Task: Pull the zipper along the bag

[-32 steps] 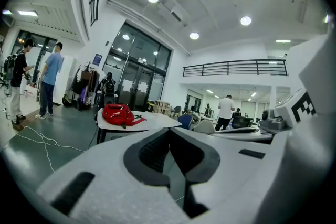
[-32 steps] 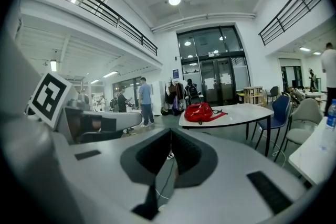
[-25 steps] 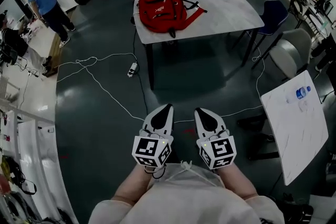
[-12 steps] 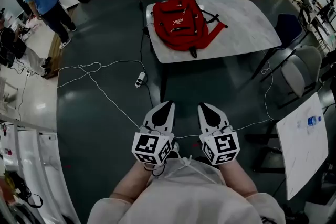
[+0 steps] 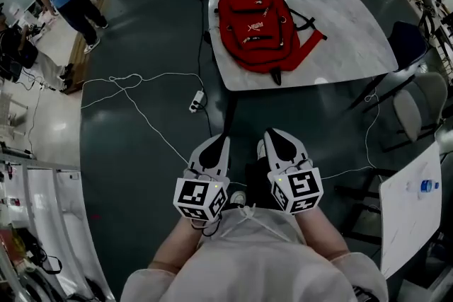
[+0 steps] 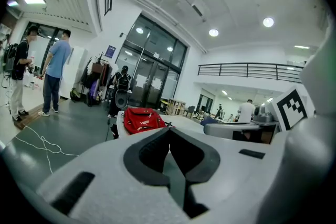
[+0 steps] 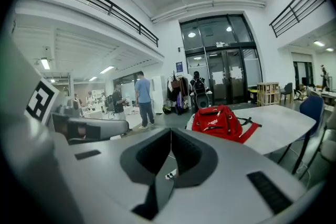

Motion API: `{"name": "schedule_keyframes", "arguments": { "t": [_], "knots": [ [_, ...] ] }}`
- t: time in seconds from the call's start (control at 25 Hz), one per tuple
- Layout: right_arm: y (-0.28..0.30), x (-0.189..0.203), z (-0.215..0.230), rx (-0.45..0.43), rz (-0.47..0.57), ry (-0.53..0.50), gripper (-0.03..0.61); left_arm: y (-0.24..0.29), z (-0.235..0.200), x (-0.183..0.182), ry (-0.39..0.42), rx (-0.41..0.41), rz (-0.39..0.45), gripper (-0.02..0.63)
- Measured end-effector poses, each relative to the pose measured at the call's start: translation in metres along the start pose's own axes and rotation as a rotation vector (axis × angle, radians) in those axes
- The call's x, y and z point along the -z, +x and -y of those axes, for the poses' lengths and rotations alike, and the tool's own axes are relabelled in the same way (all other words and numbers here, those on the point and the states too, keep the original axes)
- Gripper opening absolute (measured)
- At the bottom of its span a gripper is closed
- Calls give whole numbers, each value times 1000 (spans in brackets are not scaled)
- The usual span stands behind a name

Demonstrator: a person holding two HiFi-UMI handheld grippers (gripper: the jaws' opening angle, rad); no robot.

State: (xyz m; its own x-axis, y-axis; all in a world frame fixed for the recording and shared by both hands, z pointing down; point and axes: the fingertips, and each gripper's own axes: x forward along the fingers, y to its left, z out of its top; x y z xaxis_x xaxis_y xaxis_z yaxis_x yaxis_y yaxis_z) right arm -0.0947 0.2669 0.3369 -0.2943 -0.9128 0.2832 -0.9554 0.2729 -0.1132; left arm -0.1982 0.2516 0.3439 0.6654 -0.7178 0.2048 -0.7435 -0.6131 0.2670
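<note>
Ahead, cable (image 5: 156, 127) crosses floor (image 5: 141, 32) before table (image 5: 354, 39) with backpack (image 5: 255, 28).

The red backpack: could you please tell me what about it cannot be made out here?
Zipper pulls on the backpack: too small in the head view and both gripper views.
Zippers open or closed: too distant, every view.
Its underside: hidden against the table.

The bag (image 5: 258, 28) lies on the tabletop's (image 5: 347, 39) left half, well ahead of the left gripper (image 5: 219, 143) and right gripper (image 5: 273, 136), which are side by side. A cable (image 5: 141, 117) and power strip (image 5: 196, 101) lie on the floor to its left. A chair (image 5: 414, 106) stands to its right, and beyond it, on a second tabletop (image 5: 407, 223), is possibly a bottle (image 5: 427, 187).
</note>
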Motion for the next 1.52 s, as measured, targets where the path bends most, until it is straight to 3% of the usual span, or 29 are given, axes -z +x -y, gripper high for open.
{"name": "schedule_keyframes", "arguments": {
  "t": [0.28, 0.64, 0.88, 1.24, 1.52],
  "knots": [
    [84, -27, 61, -66, 2, 7, 27, 87, -34, -24, 6, -69, -5, 20],
    [198, -64, 183, -142, -46, -4, 27, 245, -60, -53, -5, -142, -28, 20],
    [249, -72, 243, -159, -78, -4, 26, 315, -73, -57, -28, -174, -50, 20],
    [299, -55, 271, -162, -151, 19, 26, 357, -104, -43, -61, -199, -114, 20],
    [334, -40, 279, -81, -209, 39, 28, 389, -137, -35, -62, -123, -180, 20]
  ]
}}
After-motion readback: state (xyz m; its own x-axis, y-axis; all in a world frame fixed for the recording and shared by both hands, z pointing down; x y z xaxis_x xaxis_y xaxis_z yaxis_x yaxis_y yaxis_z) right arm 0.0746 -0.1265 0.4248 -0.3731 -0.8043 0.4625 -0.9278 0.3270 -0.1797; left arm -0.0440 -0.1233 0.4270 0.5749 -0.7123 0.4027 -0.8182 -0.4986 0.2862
